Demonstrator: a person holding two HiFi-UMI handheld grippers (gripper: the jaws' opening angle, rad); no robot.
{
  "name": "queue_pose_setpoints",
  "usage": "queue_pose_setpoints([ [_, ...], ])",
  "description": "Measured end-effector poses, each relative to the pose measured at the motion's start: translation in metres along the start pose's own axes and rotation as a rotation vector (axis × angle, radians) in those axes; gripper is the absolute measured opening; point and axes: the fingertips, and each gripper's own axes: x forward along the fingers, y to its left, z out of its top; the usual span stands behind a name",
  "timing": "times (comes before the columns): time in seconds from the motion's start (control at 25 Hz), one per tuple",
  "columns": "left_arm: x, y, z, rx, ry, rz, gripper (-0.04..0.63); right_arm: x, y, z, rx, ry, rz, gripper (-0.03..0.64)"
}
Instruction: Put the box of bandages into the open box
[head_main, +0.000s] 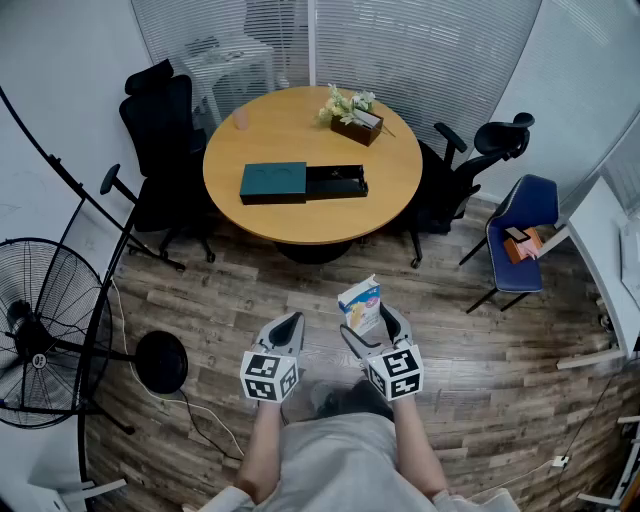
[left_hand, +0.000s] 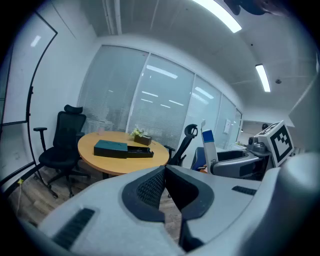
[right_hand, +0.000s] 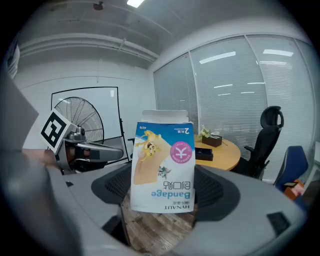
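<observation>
My right gripper (head_main: 370, 322) is shut on the box of bandages (head_main: 360, 304), a white, blue and tan carton held upright between both pads (right_hand: 162, 167). I stand on the wood floor, well short of the round table (head_main: 390, 190). On the table lies the open box (head_main: 303, 183), a dark teal sleeve with a black drawer pulled out to the right; it also shows far off in the left gripper view (left_hand: 122, 149). My left gripper (head_main: 290, 322) hangs beside the right one, its jaws closed together (left_hand: 164, 172) with nothing in them.
A small planter with flowers (head_main: 355, 120) and a cup (head_main: 240, 118) stand on the table's far side. Black office chairs (head_main: 160, 130) (head_main: 470, 160) flank the table, a blue chair (head_main: 520, 235) stands at right, and a floor fan (head_main: 40, 320) at left.
</observation>
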Motion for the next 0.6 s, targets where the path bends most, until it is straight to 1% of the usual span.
queue_pose_setpoints([
  [0.12, 0.004, -0.006, 0.000, 0.000, -0.008, -0.010, 0.011, -0.006, -0.001, 0.001, 0.001, -0.016, -0.007, 0.384],
  [0.24, 0.008, -0.013, 0.001, -0.006, -0.016, -0.015, 0.011, -0.013, -0.003, -0.001, -0.007, -0.007, -0.018, 0.385],
  [0.4, 0.013, -0.021, -0.003, 0.013, 0.016, -0.020, 0.011, -0.023, -0.011, -0.003, -0.010, 0.007, -0.047, 0.385],
  [0.6, 0.014, -0.022, -0.011, 0.005, 0.033, -0.021, 0.011, -0.031, -0.020, -0.006, -0.010, 0.004, -0.068, 0.385],
])
